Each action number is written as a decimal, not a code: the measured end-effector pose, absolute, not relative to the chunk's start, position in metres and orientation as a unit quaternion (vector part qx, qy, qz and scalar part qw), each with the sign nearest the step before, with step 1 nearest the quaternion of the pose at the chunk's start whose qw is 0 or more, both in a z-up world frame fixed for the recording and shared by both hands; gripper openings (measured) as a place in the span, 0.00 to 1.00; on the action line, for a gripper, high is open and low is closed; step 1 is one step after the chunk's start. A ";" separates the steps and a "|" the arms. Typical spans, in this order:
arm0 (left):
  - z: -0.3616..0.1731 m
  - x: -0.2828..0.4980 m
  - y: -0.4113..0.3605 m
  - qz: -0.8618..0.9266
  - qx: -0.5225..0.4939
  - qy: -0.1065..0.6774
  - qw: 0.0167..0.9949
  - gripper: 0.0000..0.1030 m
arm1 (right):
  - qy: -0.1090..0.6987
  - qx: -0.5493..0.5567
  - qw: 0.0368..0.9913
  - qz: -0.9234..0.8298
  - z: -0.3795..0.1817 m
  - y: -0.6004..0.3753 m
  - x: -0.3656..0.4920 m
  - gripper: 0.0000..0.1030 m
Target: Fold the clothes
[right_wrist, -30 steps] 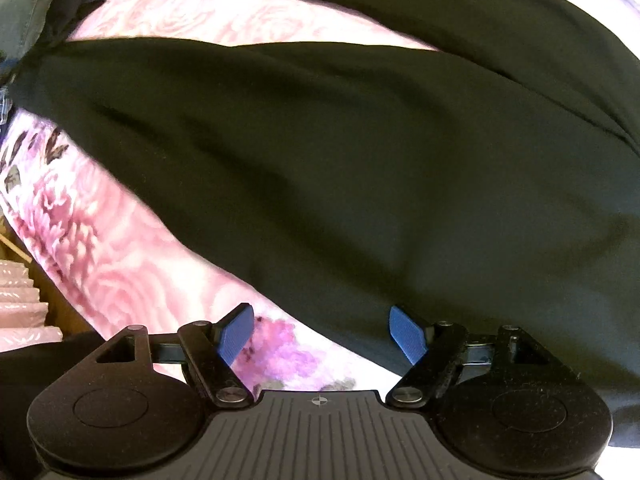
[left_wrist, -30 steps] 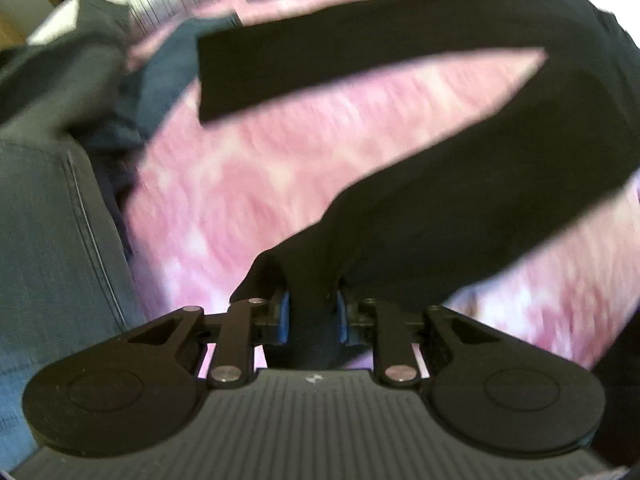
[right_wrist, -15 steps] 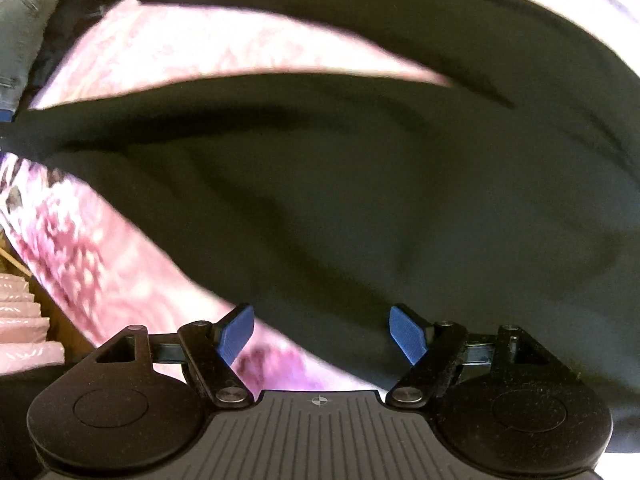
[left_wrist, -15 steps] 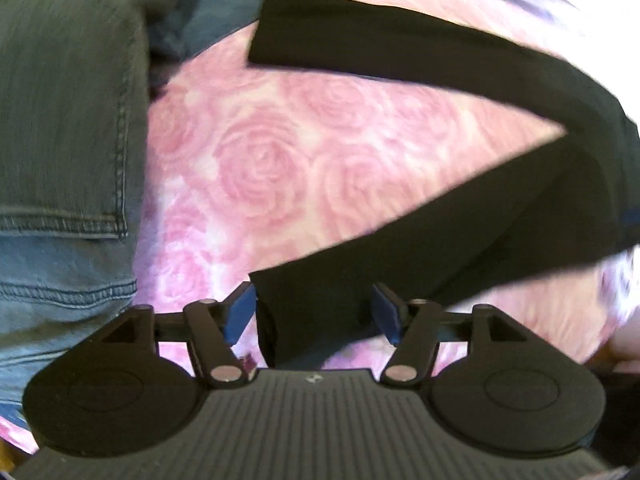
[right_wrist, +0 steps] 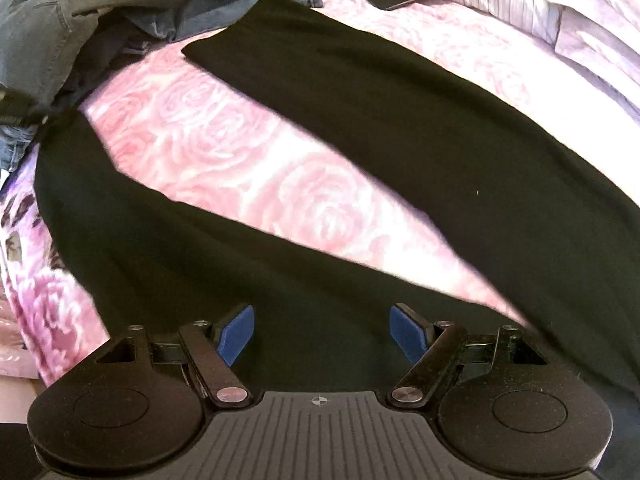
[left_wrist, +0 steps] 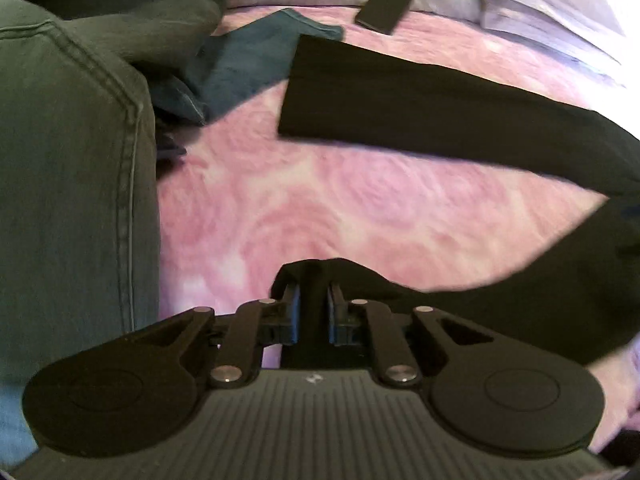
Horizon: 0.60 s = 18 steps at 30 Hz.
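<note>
- Left wrist view: the left gripper (left_wrist: pixel 313 308) is clamped on a bunched hem of the black trousers (left_wrist: pixel 440 108), spread on the pink bedspread (left_wrist: pixel 320 200), presumably for carrying one leg over the other. Half a second earlier its jaws stood apart; they have just been closing on the cloth.
- Right wrist view: the right gripper (right_wrist: pixel 322 330) is held wide open above the trousers, gripping nothing, as before.

Black trousers (right_wrist: pixel 420 120), legs apparently splayed apart on the bedspread.
</note>
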<state>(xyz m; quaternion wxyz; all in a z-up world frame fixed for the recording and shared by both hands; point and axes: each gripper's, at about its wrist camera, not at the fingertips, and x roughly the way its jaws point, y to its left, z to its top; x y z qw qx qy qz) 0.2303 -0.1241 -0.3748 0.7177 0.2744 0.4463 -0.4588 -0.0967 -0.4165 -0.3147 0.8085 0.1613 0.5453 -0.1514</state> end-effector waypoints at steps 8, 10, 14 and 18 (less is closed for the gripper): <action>-0.367 0.220 -0.107 -0.451 0.296 0.442 0.717 0.36 | 0.556 0.189 0.793 -0.161 -0.317 -0.418 -0.122 0.75; -0.365 0.212 -0.092 -0.458 0.302 0.456 0.701 0.41 | 0.561 0.203 0.787 -0.159 -0.317 -0.409 -0.133 0.75; -0.376 0.198 -0.062 -0.471 0.314 0.485 0.666 0.50 | 0.575 0.222 0.773 -0.153 -0.322 -0.385 -0.149 0.75; -0.391 0.190 -0.049 -0.487 0.300 0.499 0.651 0.33 | 0.584 0.232 0.764 -0.147 -0.327 -0.369 -0.158 0.75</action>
